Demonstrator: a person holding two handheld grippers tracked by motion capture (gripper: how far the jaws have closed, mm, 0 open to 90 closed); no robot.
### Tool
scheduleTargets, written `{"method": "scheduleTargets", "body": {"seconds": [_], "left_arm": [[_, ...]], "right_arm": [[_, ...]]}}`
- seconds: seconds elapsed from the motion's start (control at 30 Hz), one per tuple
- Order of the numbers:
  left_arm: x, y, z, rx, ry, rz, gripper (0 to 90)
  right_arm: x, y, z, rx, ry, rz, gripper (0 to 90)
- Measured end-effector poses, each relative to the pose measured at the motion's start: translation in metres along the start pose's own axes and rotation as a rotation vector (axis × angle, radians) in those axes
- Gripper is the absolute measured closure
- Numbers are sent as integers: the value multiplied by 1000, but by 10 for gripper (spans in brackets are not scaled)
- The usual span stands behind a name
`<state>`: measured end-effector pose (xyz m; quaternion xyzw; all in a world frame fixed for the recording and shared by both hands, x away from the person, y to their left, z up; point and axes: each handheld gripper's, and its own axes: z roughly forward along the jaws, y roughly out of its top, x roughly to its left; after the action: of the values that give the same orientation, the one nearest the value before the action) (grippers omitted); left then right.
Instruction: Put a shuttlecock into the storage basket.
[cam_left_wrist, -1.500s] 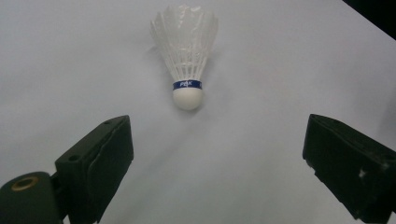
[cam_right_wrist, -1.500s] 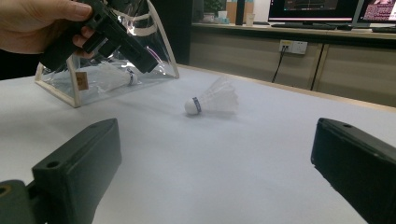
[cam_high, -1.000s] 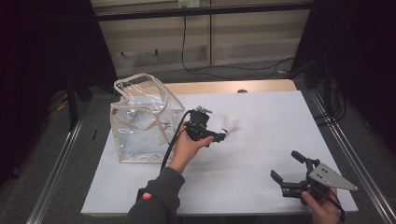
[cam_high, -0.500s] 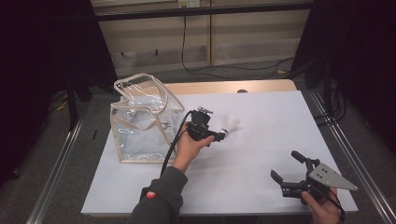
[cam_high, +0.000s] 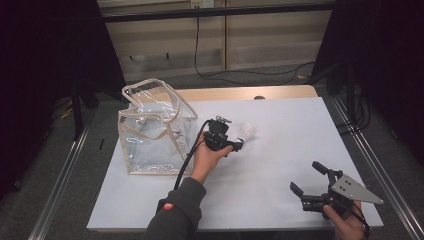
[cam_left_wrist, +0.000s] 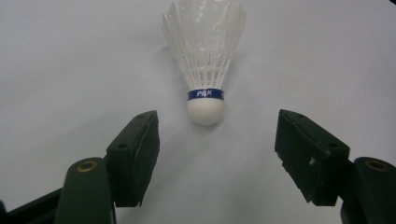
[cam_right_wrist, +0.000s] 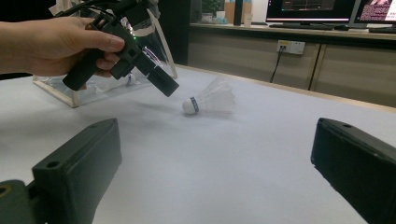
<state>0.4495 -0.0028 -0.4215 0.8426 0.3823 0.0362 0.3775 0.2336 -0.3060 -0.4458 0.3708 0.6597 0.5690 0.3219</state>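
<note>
High view: a white surface with a wooden far edge, dark curtains at both sides, pale wall panels and a black cable behind. Count on the surface: one clear plastic bag with beige trim and handles, standing at the left; one white shuttlecock, lying near the middle. Two tools. The left tool is held in the left hand, just right of the bag, its jaws pointing toward the shuttlecock, which lies just beyond them. The right tool sits at the near right corner, well apart from the shuttlecock, jaws spread, holding nothing, with a grey three-cornered plate on top.

Left gripper view: left tool has its jaws wide apart, nothing between them. One shuttlecock lies on the white surface straight ahead, cork end toward the tool, feathers away; the cork sits just past the jaw tips, not touching either. A blue band above the cork reads "P&K".

Right gripper view: right tool has both jaws spread, empty. Farther off, the left hand holds the left tool tilted down toward the shuttlecock, which lies on its side close to it. The bag stands behind the hand. Monitors glow at the back; their text is too small to read.
</note>
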Motion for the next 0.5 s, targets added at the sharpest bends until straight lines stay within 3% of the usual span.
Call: {"method": "scheduleTargets", "body": {"seconds": [0.5], "left_arm": [[1,1,16,-9,7,4,398]], "right_arm": [[0,0,0,1,-1,-4,16]]}}
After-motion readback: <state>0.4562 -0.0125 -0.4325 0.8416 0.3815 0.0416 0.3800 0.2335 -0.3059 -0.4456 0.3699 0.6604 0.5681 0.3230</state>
